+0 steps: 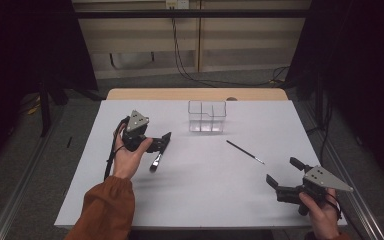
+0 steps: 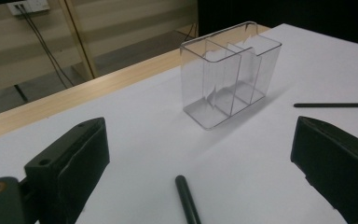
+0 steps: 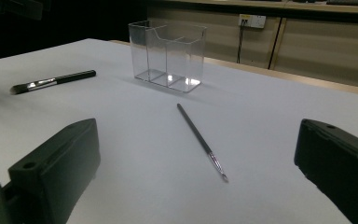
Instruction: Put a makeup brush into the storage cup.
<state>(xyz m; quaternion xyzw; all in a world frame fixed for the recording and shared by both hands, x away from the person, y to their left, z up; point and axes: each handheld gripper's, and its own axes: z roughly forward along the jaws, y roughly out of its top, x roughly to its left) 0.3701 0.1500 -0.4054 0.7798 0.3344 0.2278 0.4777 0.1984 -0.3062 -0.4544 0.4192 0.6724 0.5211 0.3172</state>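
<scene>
Nothing is in the box (image 1: 207, 116) yet. It looks like the job is to put the two brushes into it, and I think that job has hardly begun.

The box is clear plastic with little walls inside that split it into parts. It stands upright near the far edge of the table (image 1: 200, 200). All its parts look empty.

The thick brush (image 1: 156, 161) lies flat, in front of the box and to its left. It has a black handle and a shiny silver band near the hairs. The left claw (image 1: 164, 142) is right above it, with jaws wide apart. From the left gripper view the handle tip (image 2: 187, 198) pokes up between the jaws, not touched yet. I guess this brush gets picked up first.

The thin brush (image 1: 245, 151) lies flat too, in front of the box and to its right. It is long and skinny with a silver tip. The right claw (image 1: 283, 172) is farther from the box than that brush, jaws wide apart, holding nothing.

Both brushes are left to do.
</scene>
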